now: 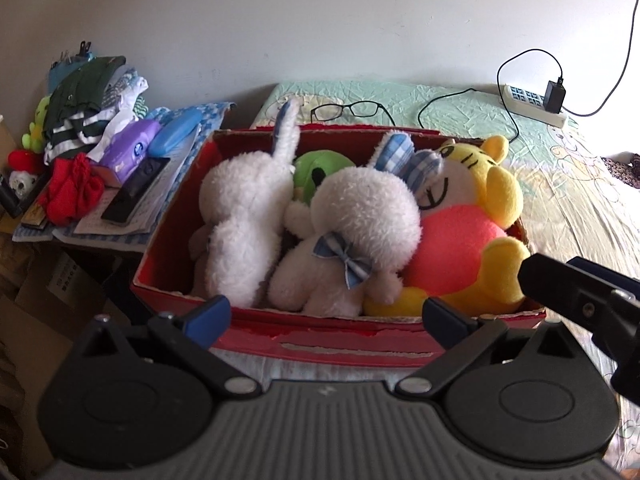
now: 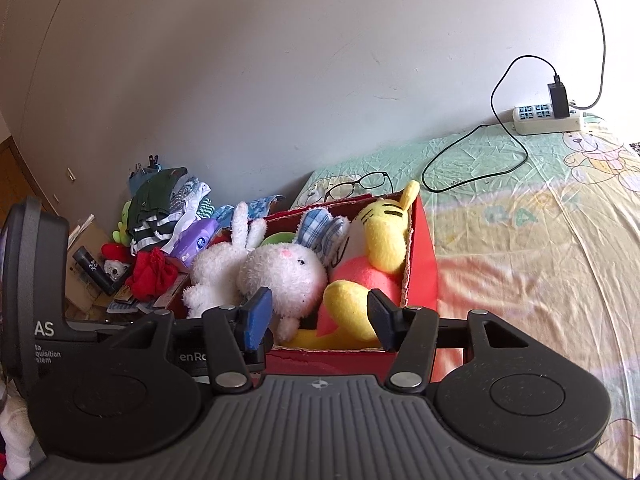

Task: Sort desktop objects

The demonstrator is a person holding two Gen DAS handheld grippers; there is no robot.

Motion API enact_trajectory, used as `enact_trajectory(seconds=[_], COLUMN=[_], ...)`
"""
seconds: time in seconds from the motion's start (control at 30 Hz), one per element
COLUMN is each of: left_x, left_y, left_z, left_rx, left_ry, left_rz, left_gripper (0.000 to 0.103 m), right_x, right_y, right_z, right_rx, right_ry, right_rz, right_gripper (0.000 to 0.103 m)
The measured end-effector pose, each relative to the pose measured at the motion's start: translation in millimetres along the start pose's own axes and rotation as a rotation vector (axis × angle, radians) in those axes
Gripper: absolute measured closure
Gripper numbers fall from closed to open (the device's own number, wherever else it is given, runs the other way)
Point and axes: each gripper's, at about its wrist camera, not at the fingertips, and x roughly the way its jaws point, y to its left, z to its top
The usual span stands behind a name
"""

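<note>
A red cardboard box (image 1: 168,248) (image 2: 422,264) stands on the bed, packed with plush toys. Two white rabbits (image 1: 244,216) (image 1: 352,236) lie in its left and middle, a green toy (image 1: 316,170) behind them, a yellow tiger with a pink belly (image 1: 464,248) (image 2: 380,240) at its right end. My left gripper (image 1: 326,318) hovers open at the box's near wall, nothing between its fingers. My right gripper (image 2: 320,318) is open too, just in front of the box's near end, empty. The right gripper's body (image 1: 580,300) shows at the right edge of the left wrist view.
Black glasses (image 1: 352,110) (image 2: 360,186) lie on the sheet behind the box. A power strip (image 1: 532,104) (image 2: 548,120) with a charger and cable sits far right by the wall. Left of the box, a side table holds folded clothes (image 1: 84,100), a purple tissue pack (image 1: 128,152), a red cloth (image 1: 72,192).
</note>
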Motion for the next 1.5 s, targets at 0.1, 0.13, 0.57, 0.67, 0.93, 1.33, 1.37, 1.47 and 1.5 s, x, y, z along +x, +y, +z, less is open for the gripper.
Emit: enact_trajectory(seconds=[0.1, 0.13, 0.57, 0.67, 0.93, 1.33, 1.37, 1.47, 1.5], left_x=[-4.9, -6.8, -19.5, -19.2, -9.0, -3.8, -1.4, 3.1, 4.2], left_y=[-7.7, -11.3, -91.7, -112.9, -157.1, -172.2, -172.2, -168.7, -167.0], left_z=[1.7, 2.3, -3.1, -9.0, -24.0, -45.6, -47.0, -50.6, -51.6], left_rx=[0.030, 0.039, 0.137, 0.158, 0.208, 0.245, 0.248, 0.247, 0.248], left_ry=[-0.009, -0.016, -0.025, -0.011, 0.079, 0.152, 0.161, 0.182, 0.185], left_rz=[-0.007, -0.013, -0.130, -0.142, -0.131, -0.084, -0.080, -0.082, -0.082], left_gripper=[0.001, 0.001, 0.001, 0.001, 0.001, 0.001, 0.001, 0.001, 0.001], right_x=[-6.2, -9.5, -54.7, -67.0, -84.0, -72.2, -70.5, -65.2, -63.9], right_y=[-6.9, -9.5, -76.4, -90.8, -122.5, -140.1, -139.7, -135.8, -133.3], right_z=[2.2, 3.2, -7.8, -14.0, -25.3, -38.0, -39.0, -39.7, -40.0], right_rx=[0.024, 0.027, 0.149, 0.169, 0.232, 0.244, 0.245, 0.235, 0.229], right_ry=[-0.015, -0.022, -0.053, -0.049, -0.025, 0.041, 0.046, 0.055, 0.055], right_rz=[-0.010, -0.020, -0.369, -0.416, -0.498, -0.477, -0.475, -0.473, -0.477], right_gripper=[0.046, 0.046, 0.034, 0.034, 0.033, 0.032, 0.033, 0.032, 0.033])
